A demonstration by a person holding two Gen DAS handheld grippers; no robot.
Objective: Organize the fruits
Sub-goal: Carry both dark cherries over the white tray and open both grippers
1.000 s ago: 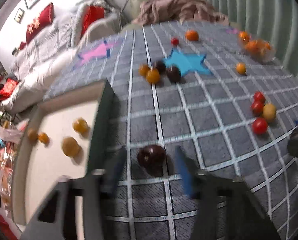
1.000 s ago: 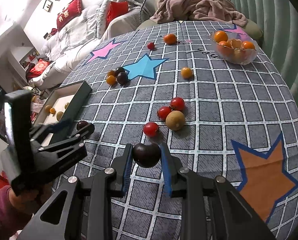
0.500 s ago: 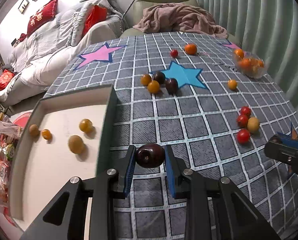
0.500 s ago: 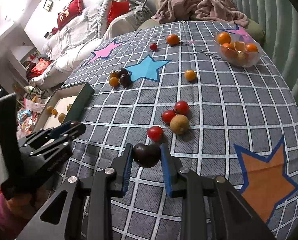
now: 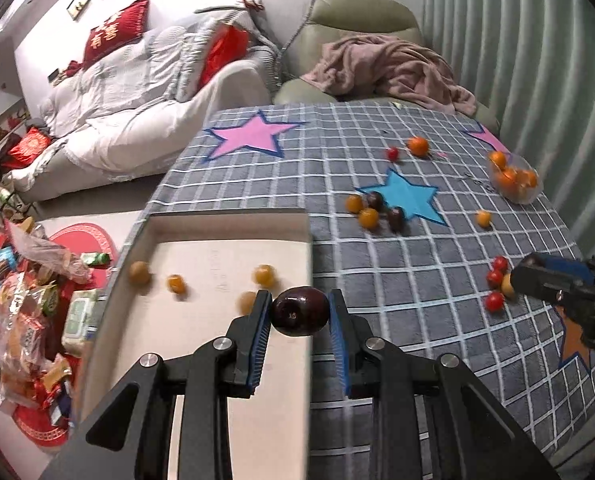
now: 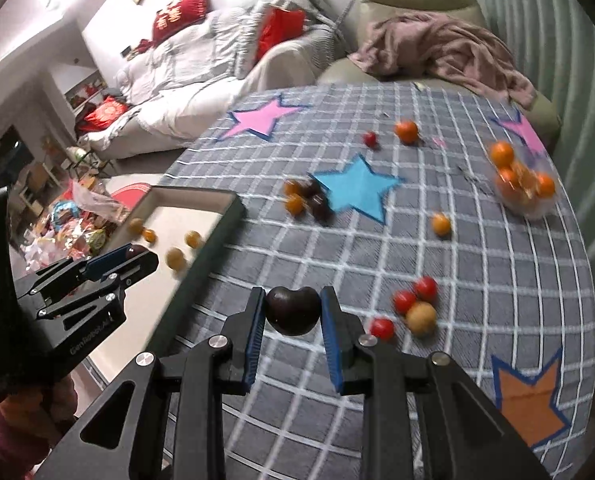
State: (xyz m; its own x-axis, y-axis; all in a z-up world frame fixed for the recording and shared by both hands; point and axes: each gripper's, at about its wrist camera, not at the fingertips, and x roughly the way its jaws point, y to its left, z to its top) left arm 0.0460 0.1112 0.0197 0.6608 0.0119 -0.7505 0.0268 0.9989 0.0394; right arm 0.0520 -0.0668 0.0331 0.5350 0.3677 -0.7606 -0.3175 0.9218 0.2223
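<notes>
Here, in the left wrist view, the left gripper [image 5: 300, 312] has its blue-padded jaws pressed on either side of a dark plum [image 5: 300, 316]; the jaws have just been closing and now pinch the fruit, held in the air above the right wall of the open box [image 5: 217, 222], at the box's edge beside the grey checked tablecloth [image 5: 377, 264]. Four small yellow-orange fruits [image 5: 264, 275] lie on the pale floor of the box. Further back on the cloth, two dark plums and two orange fruits cluster beside the blue star [image 5: 407, 196], and a clear bowl of oranges [image 5: 515, 180] stands near the far right edge. The tip of the right gripper [image 5: 553, 278] enters from the right, just in front of a few cherry tomatoes [image 5: 495, 300]. In the right wrist view, the right gripper [image 6: 293, 312] is narrowly set, its jaws clamped on a second dark plum [image 6: 293, 310], raised over the cloth to the right of the box. Three cherry tomatoes and a tan round fruit [image 6: 421, 316] lie just right of it. At the left, the other gripper is seen from the side with its plum over the box, a person's hand [image 6: 63, 396] on its handle.
</notes>
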